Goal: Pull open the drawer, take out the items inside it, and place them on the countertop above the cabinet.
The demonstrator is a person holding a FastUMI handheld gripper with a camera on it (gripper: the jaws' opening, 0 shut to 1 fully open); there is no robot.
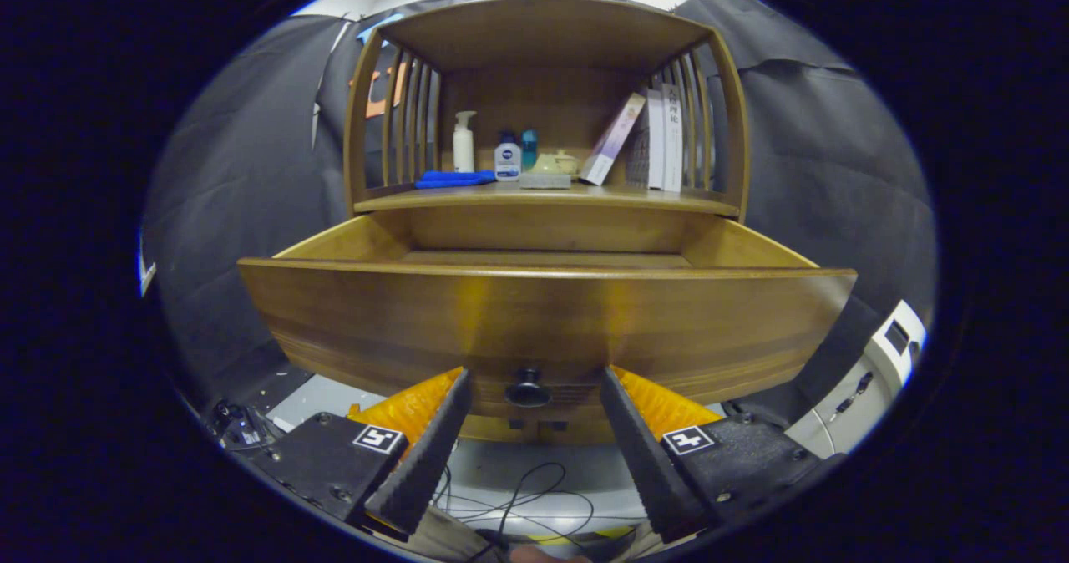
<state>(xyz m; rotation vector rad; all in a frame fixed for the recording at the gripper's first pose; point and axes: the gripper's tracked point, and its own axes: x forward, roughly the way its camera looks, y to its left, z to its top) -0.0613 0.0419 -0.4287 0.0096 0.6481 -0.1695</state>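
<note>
The wooden drawer [543, 312] stands pulled well out of the cabinet, its broad front panel close ahead of me. A dark round knob [528, 389] sits low on that panel, between my fingertips. My gripper [534, 379] is open, one finger on each side of the knob with a gap to it. The drawer's inside is mostly hidden behind the front panel; only its far wall and side walls show. Above it lies the countertop [668, 200], the cabinet's open shelf.
On the countertop stand a white pump bottle [463, 141], a small white bottle [507, 159], a blue cloth [455, 179], a pale teapot on a box [553, 169] and several leaning books [647, 137]. Cables [518, 496] lie on the floor below. A white device [868, 379] stands at the right.
</note>
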